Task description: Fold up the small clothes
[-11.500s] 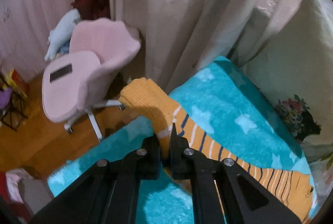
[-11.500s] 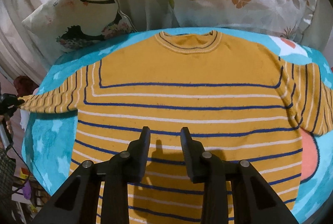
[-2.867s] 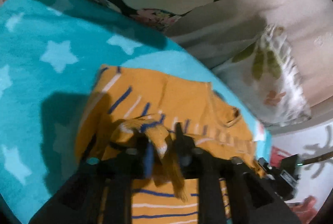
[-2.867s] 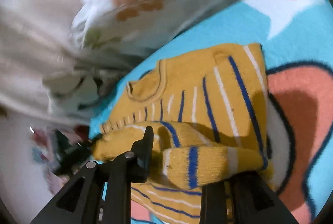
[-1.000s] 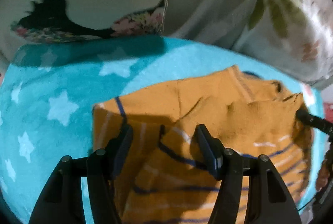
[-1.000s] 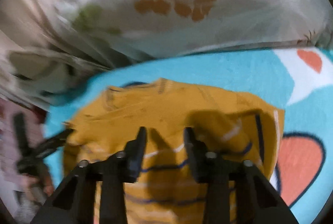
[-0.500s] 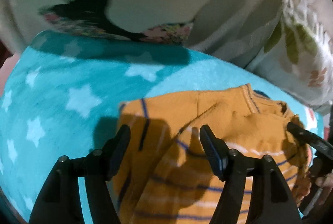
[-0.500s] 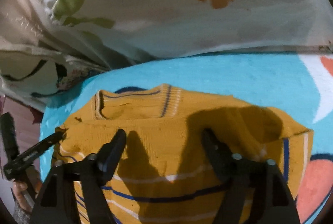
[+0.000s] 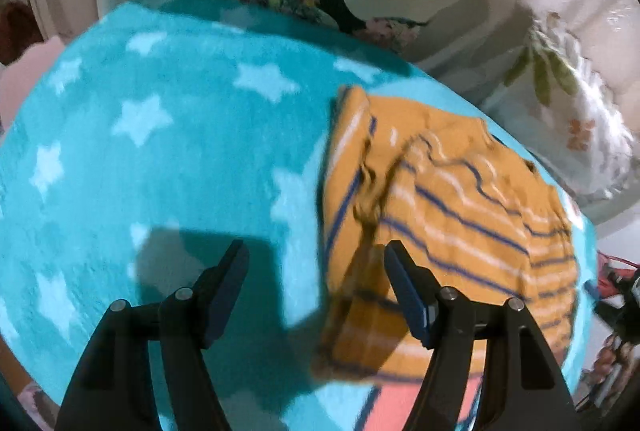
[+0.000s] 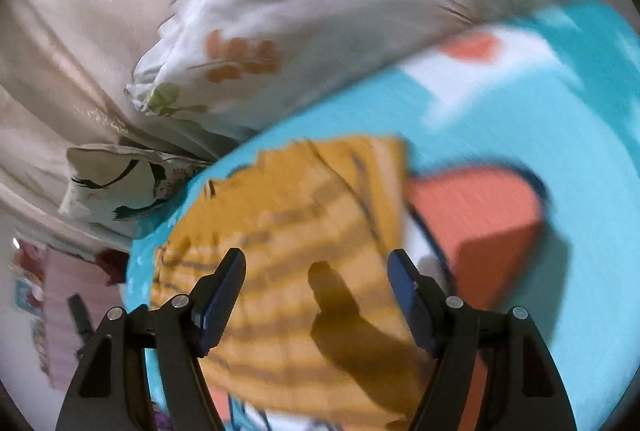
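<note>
Now that both of my claws have let go, the yellow striped sweater (image 9: 448, 215) lies on its own as a folded bundle on the turquoise star blanket (image 9: 152, 135), close to the floral pillows (image 9: 576, 135) at the head of the bed. About 3 seconds back my left gripper (image 9: 316, 271) was pinched on a sleeve and my right gripper (image 10: 316, 273) had a fold of knit between its fingers; 11.5 seconds back the garment was spread flat with its sleeves out. In the current views both sets of fingers stand wide apart with nothing in them. My left claw hangs over bare blanket with its right finger just over the sweater's near edge, and my right claw looks down on the bundle's middle, its shadow falling across the stripes.

I judge that the sleeves and the body fold are done, since what shows is a compact, roughly rectangular packet with stripes running across the top layer. Its left edge looks bunched, with a ridge of fabric standing up, though motion blur in both views keeps me from saying how neat the layers are. My guess is that only a smoothing pass or 1 last tidy of that edge remains before this piece counts as finished.
</note>
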`<state>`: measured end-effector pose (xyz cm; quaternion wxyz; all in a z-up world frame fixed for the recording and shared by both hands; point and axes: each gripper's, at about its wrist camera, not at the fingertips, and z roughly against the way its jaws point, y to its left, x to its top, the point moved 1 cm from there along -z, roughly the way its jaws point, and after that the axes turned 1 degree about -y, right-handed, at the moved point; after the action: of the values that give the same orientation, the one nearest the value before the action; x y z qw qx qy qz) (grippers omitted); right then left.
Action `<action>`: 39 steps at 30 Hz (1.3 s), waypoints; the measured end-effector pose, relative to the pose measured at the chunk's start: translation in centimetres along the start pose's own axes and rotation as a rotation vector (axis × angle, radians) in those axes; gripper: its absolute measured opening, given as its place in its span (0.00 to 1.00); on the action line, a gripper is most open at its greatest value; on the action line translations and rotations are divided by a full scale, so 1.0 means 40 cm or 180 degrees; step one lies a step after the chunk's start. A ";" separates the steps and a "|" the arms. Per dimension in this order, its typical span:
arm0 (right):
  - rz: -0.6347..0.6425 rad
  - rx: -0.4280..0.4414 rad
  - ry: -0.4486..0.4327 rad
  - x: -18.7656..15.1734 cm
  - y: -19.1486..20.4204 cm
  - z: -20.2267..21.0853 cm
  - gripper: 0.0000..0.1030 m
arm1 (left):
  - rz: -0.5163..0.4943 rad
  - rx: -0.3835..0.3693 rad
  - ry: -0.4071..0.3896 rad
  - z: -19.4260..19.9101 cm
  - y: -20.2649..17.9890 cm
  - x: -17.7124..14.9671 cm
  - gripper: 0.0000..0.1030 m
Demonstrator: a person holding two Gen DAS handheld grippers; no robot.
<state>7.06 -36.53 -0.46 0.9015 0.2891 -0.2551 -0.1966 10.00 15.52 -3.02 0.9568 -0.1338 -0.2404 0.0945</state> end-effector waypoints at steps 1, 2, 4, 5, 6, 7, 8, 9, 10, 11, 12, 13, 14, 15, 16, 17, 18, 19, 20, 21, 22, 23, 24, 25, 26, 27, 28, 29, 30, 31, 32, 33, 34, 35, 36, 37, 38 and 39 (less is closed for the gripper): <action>-0.0101 0.0074 0.0032 -0.029 -0.030 0.019 0.76 | 0.0023 -0.0104 0.0021 0.002 0.006 -0.016 0.72; -0.0167 0.0120 0.0066 -0.054 -0.053 0.030 0.76 | 0.0052 -0.0201 0.0047 -0.004 0.008 -0.030 0.75; -0.0251 0.0176 0.0143 -0.103 -0.082 0.040 0.76 | 0.0134 -0.0427 0.0158 -0.022 0.012 -0.051 0.77; -0.0285 0.0220 0.0186 -0.125 -0.090 0.037 0.76 | 0.0170 -0.0529 0.0224 -0.034 0.011 -0.057 0.77; -0.0315 0.0251 0.0213 -0.138 -0.093 0.029 0.76 | 0.0210 -0.0671 0.0311 -0.049 0.007 -0.061 0.78; -0.0344 0.0278 0.0242 -0.151 -0.094 0.018 0.76 | 0.0236 -0.0793 0.0385 -0.063 0.001 -0.065 0.78; -0.0341 0.0282 0.0252 -0.159 -0.088 0.005 0.76 | 0.0252 -0.0872 0.0427 -0.076 -0.007 -0.067 0.82; -0.0325 0.0289 0.0261 -0.162 -0.080 -0.010 0.76 | 0.0234 -0.0876 0.0375 -0.076 -0.017 -0.064 0.88; -0.0303 0.0314 0.0274 -0.164 -0.070 -0.028 0.76 | 0.0202 -0.0879 0.0352 -0.080 -0.031 -0.060 0.89; -0.0278 0.0355 0.0253 -0.161 -0.059 -0.042 0.76 | 0.0166 -0.0900 0.0382 -0.089 -0.044 -0.055 0.89; -0.0246 0.0385 0.0233 -0.153 -0.045 -0.058 0.76 | 0.0127 -0.0891 0.0393 -0.098 -0.059 -0.051 0.89; -0.0222 0.0397 0.0228 -0.146 -0.033 -0.074 0.76 | 0.0066 -0.0822 0.0376 -0.106 -0.077 -0.044 0.89; -0.0203 0.0411 0.0222 -0.138 -0.024 -0.086 0.77 | 0.0036 -0.0784 0.0379 -0.114 -0.088 -0.037 0.89; -0.0177 0.0424 0.0207 -0.128 -0.011 -0.105 0.77 | 0.0012 -0.0729 0.0378 -0.119 -0.101 -0.032 0.89; -0.0169 0.0431 0.0198 -0.123 -0.003 -0.117 0.76 | -0.0001 -0.0631 0.0395 -0.125 -0.112 -0.025 0.89; -0.0182 0.0430 0.0189 -0.117 0.001 -0.129 0.70 | -0.0010 -0.0524 0.0405 -0.127 -0.120 -0.019 0.77; -0.0230 0.0400 0.0208 -0.112 0.002 -0.143 0.46 | -0.0023 -0.0360 0.0414 -0.127 -0.128 -0.013 0.38; -0.0337 0.0414 0.0297 -0.108 -0.003 -0.166 0.33 | 0.0018 -0.0422 0.0536 -0.135 -0.129 -0.009 0.19; -0.0435 0.0479 0.0306 -0.107 -0.009 -0.174 0.31 | 0.0130 -0.0501 0.0605 -0.135 -0.123 -0.010 0.17; -0.0508 0.0505 0.0307 -0.106 -0.014 -0.174 0.29 | 0.0213 -0.0489 0.0606 -0.125 -0.117 -0.009 0.16; -0.0555 0.0540 0.0323 -0.107 -0.017 -0.168 0.28 | 0.0232 -0.0496 0.0600 -0.111 -0.116 -0.010 0.16; -0.0600 0.0599 0.0337 -0.112 -0.020 -0.157 0.25 | 0.0244 -0.0504 0.0586 -0.091 -0.116 -0.015 0.16; -0.0625 0.0653 0.0365 -0.117 -0.023 -0.142 0.24 | 0.0246 -0.0521 0.0584 -0.074 -0.115 -0.021 0.15; -0.0620 0.0663 0.0387 -0.123 -0.027 -0.127 0.23 | 0.0250 -0.0559 0.0590 -0.052 -0.115 -0.030 0.15; -0.0608 0.0667 0.0403 -0.129 -0.030 -0.112 0.22 | 0.0260 -0.0606 0.0603 -0.033 -0.113 -0.040 0.15; -0.0595 0.0680 0.0418 -0.140 -0.035 -0.089 0.21 | 0.0267 -0.0646 0.0626 -0.016 -0.110 -0.053 0.15; -0.0589 0.0673 0.0428 -0.147 -0.042 -0.077 0.21 | 0.0271 -0.0654 0.0659 -0.005 -0.110 -0.070 0.15; -0.0578 0.0660 0.0437 -0.158 -0.048 -0.067 0.21 | 0.0270 -0.0631 0.0694 -0.005 -0.108 -0.085 0.15; -0.0549 0.0628 0.0456 -0.171 -0.054 -0.060 0.21 | 0.0253 -0.0592 0.0733 -0.010 -0.103 -0.100 0.17; -0.0487 0.0560 0.0493 -0.184 -0.061 -0.060 0.22 | 0.0236 -0.0528 0.0770 -0.026 -0.096 -0.117 0.18; -0.0429 0.0485 0.0526 -0.193 -0.067 -0.064 0.24 | 0.0273 -0.0462 0.0794 -0.041 -0.084 -0.131 0.23; -0.0425 0.0446 0.0535 -0.199 -0.074 -0.065 0.29 | 0.0362 -0.0428 0.0825 -0.055 -0.067 -0.137 0.30; -0.0476 0.0448 0.0537 -0.199 -0.084 -0.063 0.31 | 0.0473 -0.0474 0.0832 -0.061 -0.053 -0.137 0.31; -0.0502 0.0459 0.0523 -0.195 -0.088 -0.056 0.33 | 0.0524 -0.0534 0.0812 -0.056 -0.045 -0.132 0.31; -0.0451 0.0436 0.0476 -0.185 -0.083 -0.036 0.33 | 0.0505 -0.0533 0.0749 -0.038 -0.039 -0.125 0.31; -0.0367 0.0377 0.0433 -0.177 -0.079 -0.016 0.35 | 0.0458 -0.0518 0.0689 -0.022 -0.036 -0.120 0.32; -0.0277 0.0298 0.0380 -0.166 -0.073 0.005 0.38 | 0.0405 -0.0502 0.0640 -0.006 -0.031 -0.116 0.32; -0.0193 0.0217 0.0304 -0.153 -0.069 0.029 0.39 | 0.0365 -0.0466 0.0602 0.011 -0.026 -0.112 0.32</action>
<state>0.95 -36.03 -3.48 0.8959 0.3363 -0.2096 -0.2010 6.04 13.54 -4.28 0.9559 -0.2251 -0.1473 0.1182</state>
